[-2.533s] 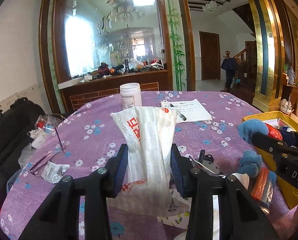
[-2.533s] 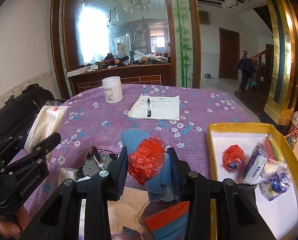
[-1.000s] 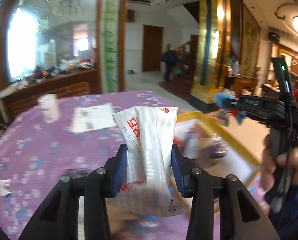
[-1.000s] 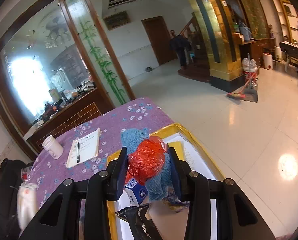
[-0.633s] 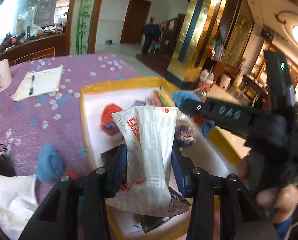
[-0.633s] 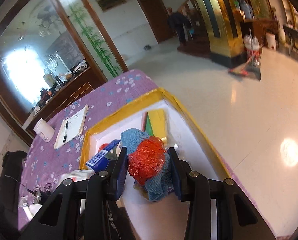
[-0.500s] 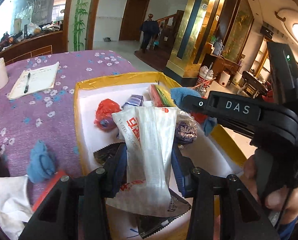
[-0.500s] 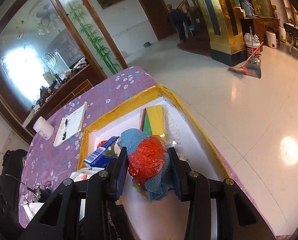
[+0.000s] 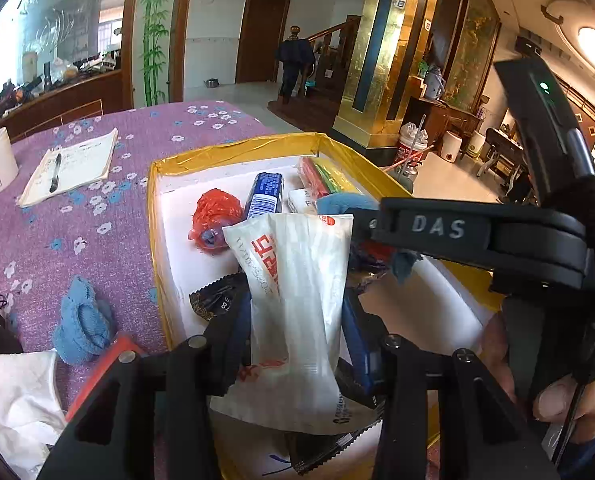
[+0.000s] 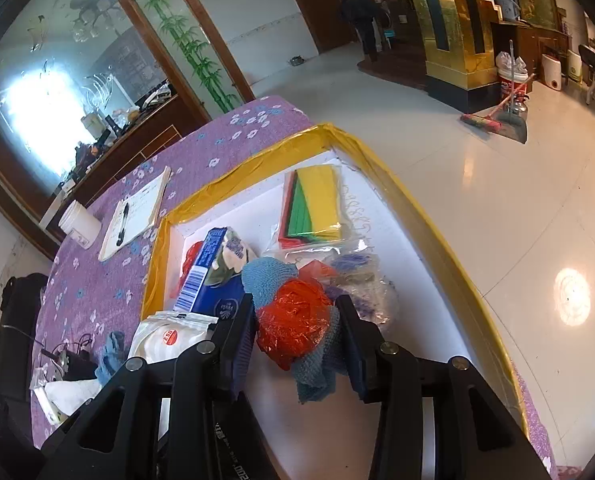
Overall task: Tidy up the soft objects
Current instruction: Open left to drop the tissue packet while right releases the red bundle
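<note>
**Both loads over the box, ready to drop**

Purple flowered cloth (image 9: 77, 216) carries a yellow-rimmed box (image 9: 233, 150) in the left wrist view. Left gripper (image 9: 297, 320) clamps a white packet (image 9: 297, 300) above the box's near end. Best to lower it onto bare white floor before letting go.

Shiny tiles lie beyond the box (image 10: 437, 216) in the right wrist view. Right gripper (image 10: 297, 326) has just been opening slightly; a red-and-blue bundle (image 10: 293, 328) still sits between its pads, just above the floor. It should open fully, then lift straight up.
</note>
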Available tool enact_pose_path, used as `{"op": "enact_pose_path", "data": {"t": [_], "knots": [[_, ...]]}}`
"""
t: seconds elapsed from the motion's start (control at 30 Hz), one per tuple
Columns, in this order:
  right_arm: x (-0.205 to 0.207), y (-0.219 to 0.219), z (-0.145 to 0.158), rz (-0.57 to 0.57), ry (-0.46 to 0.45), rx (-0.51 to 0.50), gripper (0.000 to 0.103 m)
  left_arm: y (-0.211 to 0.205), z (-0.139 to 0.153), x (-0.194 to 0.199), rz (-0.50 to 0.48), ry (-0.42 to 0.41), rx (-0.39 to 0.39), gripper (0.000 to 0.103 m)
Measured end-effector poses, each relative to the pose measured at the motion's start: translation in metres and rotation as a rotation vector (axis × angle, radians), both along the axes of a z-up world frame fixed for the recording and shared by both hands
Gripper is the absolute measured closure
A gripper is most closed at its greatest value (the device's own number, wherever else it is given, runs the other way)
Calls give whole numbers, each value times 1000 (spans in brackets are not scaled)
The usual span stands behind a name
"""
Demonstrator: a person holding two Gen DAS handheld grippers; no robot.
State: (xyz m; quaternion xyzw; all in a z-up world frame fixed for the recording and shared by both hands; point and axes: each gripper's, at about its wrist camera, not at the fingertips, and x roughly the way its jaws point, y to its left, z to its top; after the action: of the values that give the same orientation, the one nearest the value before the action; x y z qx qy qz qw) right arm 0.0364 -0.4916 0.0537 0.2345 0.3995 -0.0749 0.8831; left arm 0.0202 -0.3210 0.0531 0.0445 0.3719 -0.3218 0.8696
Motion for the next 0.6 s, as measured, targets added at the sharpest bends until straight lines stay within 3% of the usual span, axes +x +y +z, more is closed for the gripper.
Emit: {"op": "enact_pose_path", "data": {"t": [0.3, 0.6], "knots": [[-6, 0, 11, -14, -53, -12, 42, -1, 2, -5, -25, -13, -17, 46], [-14, -10, 21, -84, -94, -25, 42, 0, 18, -19, -40, -78, -35, 43]]}}
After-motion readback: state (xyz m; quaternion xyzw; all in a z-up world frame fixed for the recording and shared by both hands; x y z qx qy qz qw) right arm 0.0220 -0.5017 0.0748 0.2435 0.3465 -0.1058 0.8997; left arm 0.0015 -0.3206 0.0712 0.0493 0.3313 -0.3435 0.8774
